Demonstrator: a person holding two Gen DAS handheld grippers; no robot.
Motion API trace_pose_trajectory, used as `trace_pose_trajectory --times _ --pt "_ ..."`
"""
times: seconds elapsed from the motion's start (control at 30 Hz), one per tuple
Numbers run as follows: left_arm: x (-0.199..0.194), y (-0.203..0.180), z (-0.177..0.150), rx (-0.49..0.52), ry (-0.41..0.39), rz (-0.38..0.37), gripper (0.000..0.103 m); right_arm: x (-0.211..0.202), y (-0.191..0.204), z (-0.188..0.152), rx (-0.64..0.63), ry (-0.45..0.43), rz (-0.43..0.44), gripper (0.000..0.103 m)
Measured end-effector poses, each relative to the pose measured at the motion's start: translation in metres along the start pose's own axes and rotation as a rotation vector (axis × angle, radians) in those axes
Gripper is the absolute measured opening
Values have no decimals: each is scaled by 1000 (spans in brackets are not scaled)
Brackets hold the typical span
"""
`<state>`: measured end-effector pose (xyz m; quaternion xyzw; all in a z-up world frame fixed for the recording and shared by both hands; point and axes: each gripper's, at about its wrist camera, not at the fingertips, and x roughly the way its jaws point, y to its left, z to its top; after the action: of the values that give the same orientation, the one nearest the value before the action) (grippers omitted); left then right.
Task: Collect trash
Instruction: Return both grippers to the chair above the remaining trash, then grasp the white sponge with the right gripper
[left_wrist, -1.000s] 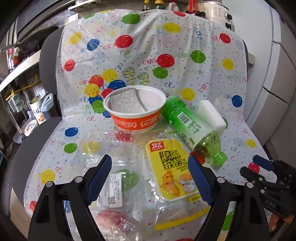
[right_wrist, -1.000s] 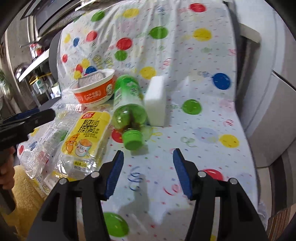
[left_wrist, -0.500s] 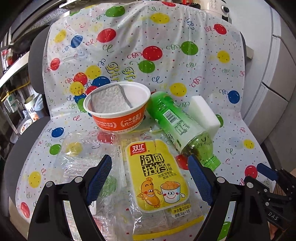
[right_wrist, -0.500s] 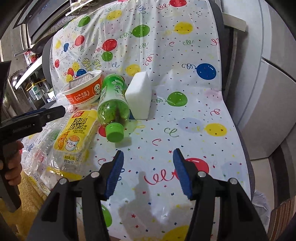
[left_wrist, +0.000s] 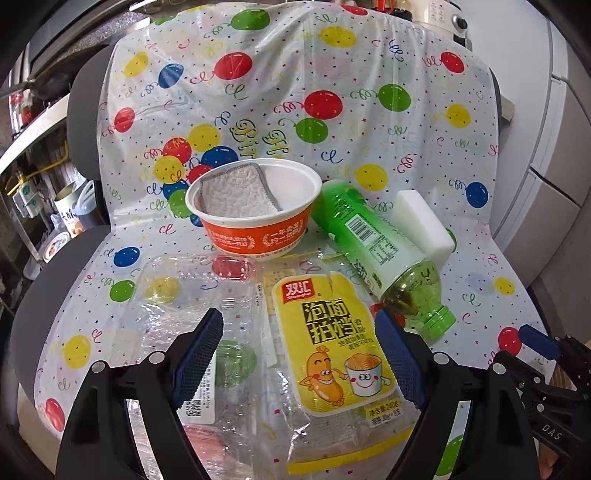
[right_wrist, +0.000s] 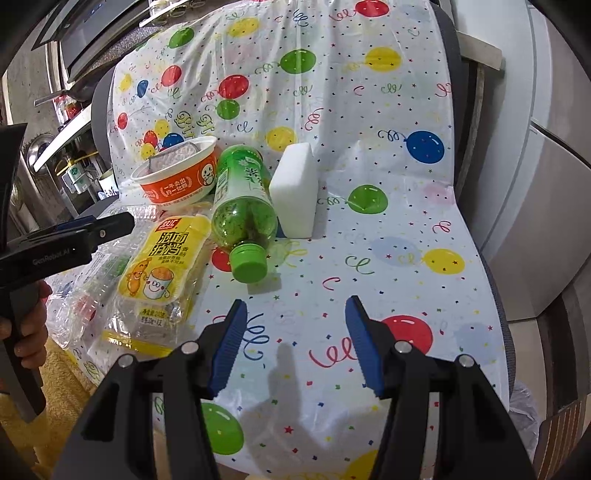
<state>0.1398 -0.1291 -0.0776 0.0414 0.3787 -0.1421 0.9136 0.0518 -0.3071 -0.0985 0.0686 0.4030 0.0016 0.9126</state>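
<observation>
Trash lies on a chair draped in a balloon-print plastic sheet (left_wrist: 369, 92). An orange noodle bowl (left_wrist: 255, 229) (right_wrist: 177, 177) holds a grey cloth. A green bottle (left_wrist: 380, 254) (right_wrist: 243, 199) lies on its side beside a white sponge block (left_wrist: 424, 221) (right_wrist: 295, 188). A yellow sausage wrapper (left_wrist: 332, 343) (right_wrist: 162, 254) and a clear plastic clamshell (left_wrist: 192, 295) lie in front. My left gripper (left_wrist: 299, 350) hovers open above the wrapper, nothing between its fingers. Over bare sheet in front of the bottle cap, my right gripper (right_wrist: 295, 339) is open and empty.
Shelves with cans and jars stand at the left (left_wrist: 44, 184). A white cabinet (right_wrist: 546, 184) is on the right. A person's hand (right_wrist: 26, 325) holds the left gripper's handle. The right gripper's tips (left_wrist: 539, 343) show at the lower right of the left wrist view.
The left wrist view has shifted so the wrapper now lies centred between its fingers. In the right view the bottle and sponge have drawn farther away. Both grippers kept the same opening.
</observation>
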Motion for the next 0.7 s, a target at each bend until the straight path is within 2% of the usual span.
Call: trace_pose_trajectory --times 0.2,0.43,0.57,0.7 --pt "-4 21 -4 -30 6 49 84 5 9 0 -36 -12 -16 55" --pt "-11 60 -3 -85 -4 104 84 31 13 10 -92 9 -42 55" --pt "-11 79 -2 -114 -4 112 84 40 27 17 -119 21 29 55" --pt "-12 88 -4 -133 -1 108 84 57 42 27 -172 50 30 55"
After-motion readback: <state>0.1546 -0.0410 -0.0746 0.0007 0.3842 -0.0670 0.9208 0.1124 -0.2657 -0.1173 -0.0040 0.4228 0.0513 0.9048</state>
